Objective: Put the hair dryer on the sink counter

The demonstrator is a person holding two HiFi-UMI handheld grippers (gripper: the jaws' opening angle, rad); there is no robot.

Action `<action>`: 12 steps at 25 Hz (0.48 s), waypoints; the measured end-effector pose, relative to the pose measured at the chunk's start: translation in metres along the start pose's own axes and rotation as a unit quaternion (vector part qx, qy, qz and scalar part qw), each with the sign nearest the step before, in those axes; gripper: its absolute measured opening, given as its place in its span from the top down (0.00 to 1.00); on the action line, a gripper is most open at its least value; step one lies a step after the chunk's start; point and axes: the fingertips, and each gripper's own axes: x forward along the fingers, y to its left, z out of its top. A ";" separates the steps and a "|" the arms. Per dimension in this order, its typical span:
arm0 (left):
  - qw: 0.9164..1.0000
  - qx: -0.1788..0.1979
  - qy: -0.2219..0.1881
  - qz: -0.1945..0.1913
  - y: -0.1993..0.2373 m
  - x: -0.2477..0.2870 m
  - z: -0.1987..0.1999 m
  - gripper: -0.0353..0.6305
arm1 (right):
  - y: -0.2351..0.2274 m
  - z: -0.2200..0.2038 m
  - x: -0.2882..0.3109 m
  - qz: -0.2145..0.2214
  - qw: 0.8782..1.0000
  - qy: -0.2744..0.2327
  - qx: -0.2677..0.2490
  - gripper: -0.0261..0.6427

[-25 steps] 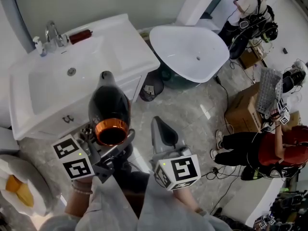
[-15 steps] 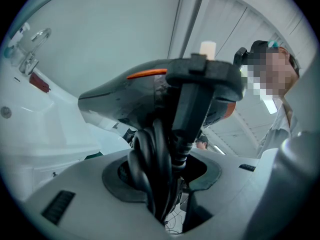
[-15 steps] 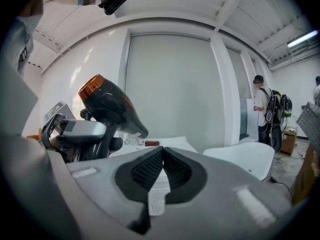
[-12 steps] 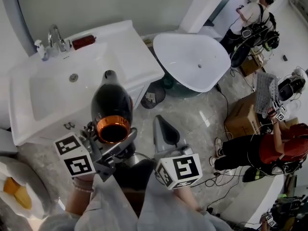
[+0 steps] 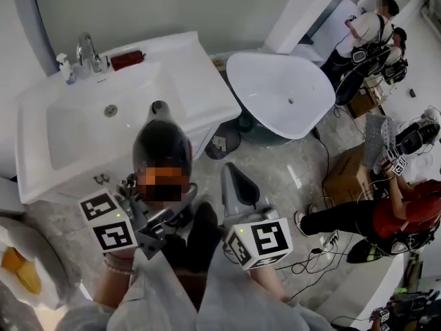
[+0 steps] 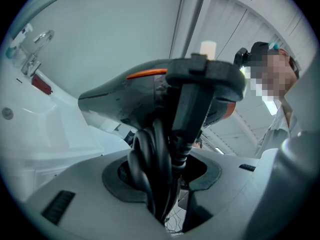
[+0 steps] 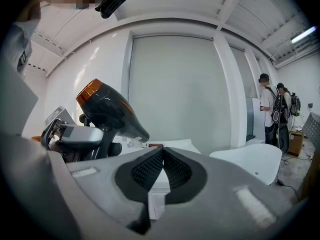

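A black hair dryer (image 5: 161,143) with an orange rear ring is held upright by its handle in my left gripper (image 5: 156,204). It hangs in front of the white sink counter (image 5: 201,83), its nozzle over the counter's front edge. In the left gripper view the jaws are shut on the dryer's handle (image 6: 192,109) and its coiled black cord (image 6: 152,169). My right gripper (image 5: 234,186) is shut and empty, to the right of the dryer over the floor. The right gripper view shows its jaws (image 7: 161,170) pressed together, with the dryer (image 7: 107,109) to their left.
On the counter's back edge stand a faucet (image 5: 88,49), a small bottle (image 5: 67,67) and a red item (image 5: 127,59). A white oval tub (image 5: 282,92) stands right of the counter, a dark bin (image 5: 222,141) between them. Cardboard boxes (image 5: 350,176) and people fill the right side.
The sink counter has shifted slightly right and down in the head view, so the dryer now overlaps it more. Both grippers keep their states.
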 end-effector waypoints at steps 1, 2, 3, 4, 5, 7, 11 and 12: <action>1.000 0.000 -0.002 0.002 0.001 0.000 0.002 0.66 | -0.001 0.000 0.003 0.002 1.000 0.001 -0.001 0.96; 1.000 0.001 -0.003 0.004 0.003 0.001 0.003 0.66 | -0.002 0.001 0.005 0.004 1.000 0.002 -0.002 0.96; 1.000 0.001 -0.005 0.006 0.005 0.003 0.005 0.66 | -0.004 0.001 0.008 0.006 1.000 0.003 -0.003 0.96; 1.000 0.001 -0.007 0.009 0.007 0.005 0.007 0.66 | -0.006 0.001 0.012 0.008 1.000 0.004 -0.004 0.96; 1.000 0.002 -0.008 0.011 0.010 0.007 0.009 0.66 | -0.008 0.002 0.016 0.011 1.000 0.005 -0.004 0.96; 1.000 0.005 -0.010 0.018 0.017 0.012 0.013 0.66 | -0.013 0.003 0.025 0.019 1.000 0.004 -0.004 0.96; 0.999 0.010 -0.016 0.036 0.031 0.022 0.019 0.66 | -0.023 0.001 0.047 0.041 0.999 0.003 -0.002 0.96; 0.999 0.011 -0.017 0.040 0.035 0.026 0.021 0.66 | -0.026 0.000 0.052 0.045 0.999 0.004 -0.001 0.96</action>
